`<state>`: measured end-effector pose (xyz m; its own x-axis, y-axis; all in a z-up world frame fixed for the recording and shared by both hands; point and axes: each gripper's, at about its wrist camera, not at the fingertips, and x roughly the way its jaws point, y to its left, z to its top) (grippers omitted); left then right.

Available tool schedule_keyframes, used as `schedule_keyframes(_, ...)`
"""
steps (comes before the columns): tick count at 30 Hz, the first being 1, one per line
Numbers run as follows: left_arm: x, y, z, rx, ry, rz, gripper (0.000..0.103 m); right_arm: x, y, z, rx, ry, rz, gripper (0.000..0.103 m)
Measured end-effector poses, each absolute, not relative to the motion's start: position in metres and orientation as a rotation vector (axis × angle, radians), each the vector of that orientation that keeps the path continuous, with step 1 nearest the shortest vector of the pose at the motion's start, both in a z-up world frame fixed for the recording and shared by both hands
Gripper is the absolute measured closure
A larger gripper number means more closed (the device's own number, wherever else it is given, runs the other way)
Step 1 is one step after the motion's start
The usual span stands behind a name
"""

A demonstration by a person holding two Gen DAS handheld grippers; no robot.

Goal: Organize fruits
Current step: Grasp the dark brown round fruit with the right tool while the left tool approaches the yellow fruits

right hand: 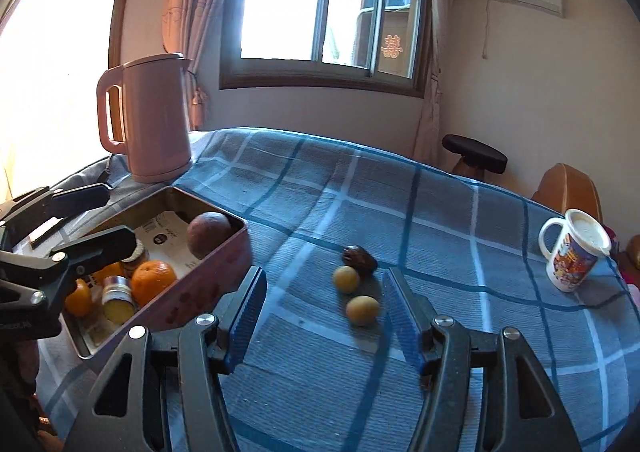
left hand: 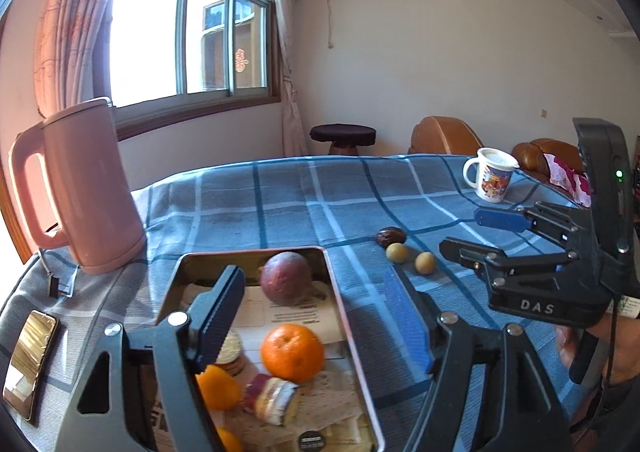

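**Fruit part in tin, part loose on worktop**

A purple-brown round fruit [left hand: 285, 278] lay at the far end of the pink metal tin [left hand: 335, 292], with an orange [left hand: 292, 352] nearer the camera, further orange pieces [left hand: 218, 386] beside it, and a small wrapped snack [left hand: 272, 398] among papers. Outside the tin, on the blue checked cloth [left hand: 280, 204] covering the worktop, a dark wrinkled date [right hand: 360, 258] sat touching one of two small yellow-green fruits [right hand: 346, 279]; the other [right hand: 363, 310] lay just beside.

The left gripper [left hand: 312, 314] hung over the tin, jaws released, nothing between them. The right gripper [right hand: 324, 312] pointed at the loose fruits, jaws apart and empty.

A pink kettle [left hand: 88, 188] stood behind the tin, a phone [left hand: 28, 360] to its left, a lidded printed mug [right hand: 574, 256] well apart at the right.
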<state>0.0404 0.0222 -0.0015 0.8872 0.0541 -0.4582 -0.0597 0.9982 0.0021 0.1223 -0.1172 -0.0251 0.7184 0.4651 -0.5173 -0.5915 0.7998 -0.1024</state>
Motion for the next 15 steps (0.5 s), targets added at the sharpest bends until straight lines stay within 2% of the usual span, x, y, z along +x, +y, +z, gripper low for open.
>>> schedule_keyframes(7, 0.085, -0.036, -0.013, 0.028, 0.551, -0.052, 0.028, 0.165, -0.175, -0.051, -0.224, 0.635, 0.430, 0.041)
schedule_keyframes(15, 0.123, -0.060, -0.029, 0.031, 0.649, -0.091, 0.028, 0.181, -0.179, -0.072, -0.200, 0.761, 0.450, 0.041)
